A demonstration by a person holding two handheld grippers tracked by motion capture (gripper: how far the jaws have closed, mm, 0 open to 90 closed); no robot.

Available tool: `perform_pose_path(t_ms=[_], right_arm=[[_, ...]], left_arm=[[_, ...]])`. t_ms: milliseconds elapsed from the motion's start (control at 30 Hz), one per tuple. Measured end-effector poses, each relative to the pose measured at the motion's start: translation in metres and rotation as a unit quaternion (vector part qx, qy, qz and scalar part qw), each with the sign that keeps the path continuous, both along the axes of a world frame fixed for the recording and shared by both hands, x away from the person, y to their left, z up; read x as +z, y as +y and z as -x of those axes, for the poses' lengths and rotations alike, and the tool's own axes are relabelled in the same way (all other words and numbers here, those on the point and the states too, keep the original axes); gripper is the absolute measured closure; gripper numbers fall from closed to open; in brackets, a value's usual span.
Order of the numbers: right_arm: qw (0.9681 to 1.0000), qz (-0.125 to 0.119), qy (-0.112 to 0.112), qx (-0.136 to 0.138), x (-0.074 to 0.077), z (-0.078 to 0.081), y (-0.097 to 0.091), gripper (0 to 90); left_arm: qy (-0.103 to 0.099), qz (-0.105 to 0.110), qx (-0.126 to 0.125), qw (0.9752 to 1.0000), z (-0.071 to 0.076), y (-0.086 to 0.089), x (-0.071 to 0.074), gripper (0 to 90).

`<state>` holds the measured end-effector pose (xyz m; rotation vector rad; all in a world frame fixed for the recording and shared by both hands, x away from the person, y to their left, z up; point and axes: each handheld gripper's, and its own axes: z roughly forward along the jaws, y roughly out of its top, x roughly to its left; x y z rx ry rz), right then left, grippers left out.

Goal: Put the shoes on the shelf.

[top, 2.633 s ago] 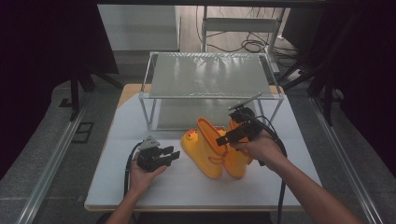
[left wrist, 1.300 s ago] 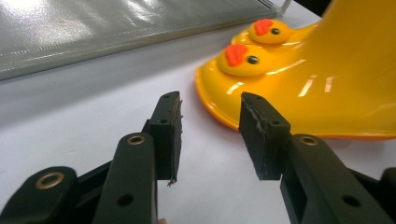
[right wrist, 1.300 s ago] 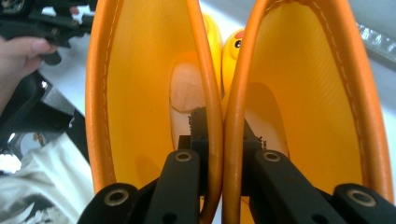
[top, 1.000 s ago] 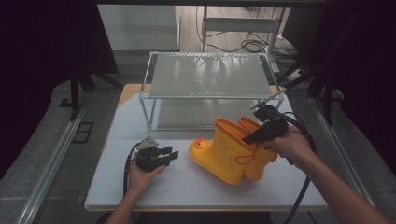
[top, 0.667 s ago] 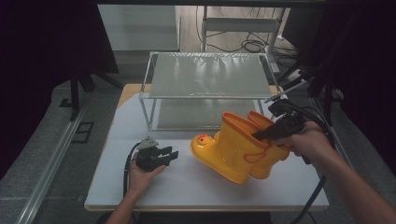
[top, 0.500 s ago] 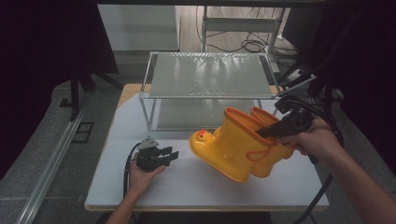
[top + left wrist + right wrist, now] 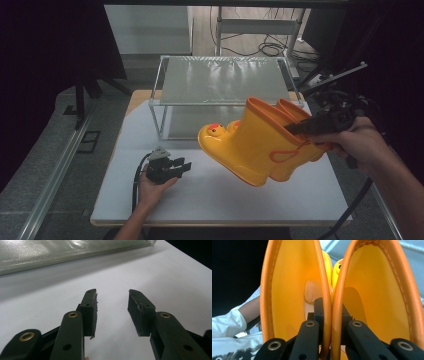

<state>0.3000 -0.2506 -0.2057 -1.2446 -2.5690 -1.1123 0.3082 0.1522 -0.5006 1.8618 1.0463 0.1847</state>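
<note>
Right now the pair of glossy yellow rubber boots with duck-face toes (image 7: 260,145) is airborne over the right half of the white tabletop (image 7: 210,195), soles clear of the surface. Right gripper (image 7: 312,125) pinches the two adjoining shaft walls together, one jaw inside each boot opening, seen clearly in the right gripper view (image 7: 331,322). Jaws narrow, clamped on the orange-trimmed rims.

Key relation: boots hang out from the right gripper toward the table centre. Long axis runs from the cuffs at the gripper, down and left to the toes. Toes point at the two-tier metal-framed rack with translucent shelves (image 7: 225,85) and sit lowest and nearest it. Toe tips look just in front of the lower shelf opening, near the rack's front edge, not touching as far as I can tell.

Left gripper (image 7: 172,167) rests low over the table, left of the boots and apart from them, jaws part open on nothing (image 7: 112,307). Nearer to the toes than the right one, but idle.

Room: open tabletop under and in front of the boots. Rack's front right post and upper shelf edge are the snag points if the boots go in. Table's right edge is close under the right forearm.
</note>
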Motion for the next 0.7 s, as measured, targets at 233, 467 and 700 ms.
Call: perform_pose_path(t_ms=[233,467,700], right_arm=[[0.9995,-0.023,-0.020,0.001,0.029,-0.004,-0.002,84.1],[0.9981,-0.051,-0.034,-0.012,0.052,-0.030,0.000,84.1],[0.9958,-0.068,-0.046,-0.040,0.068,-0.069,0.005,84.1]], left_arm=[[0.002,0.000,0.000,1.0000,0.000,-0.001,-0.001,59.0],[0.002,0.002,-0.001,1.0000,-0.001,-0.001,-0.001,59.1],[0.005,0.007,-0.002,1.0000,-0.001,-0.001,-0.002,59.2]])
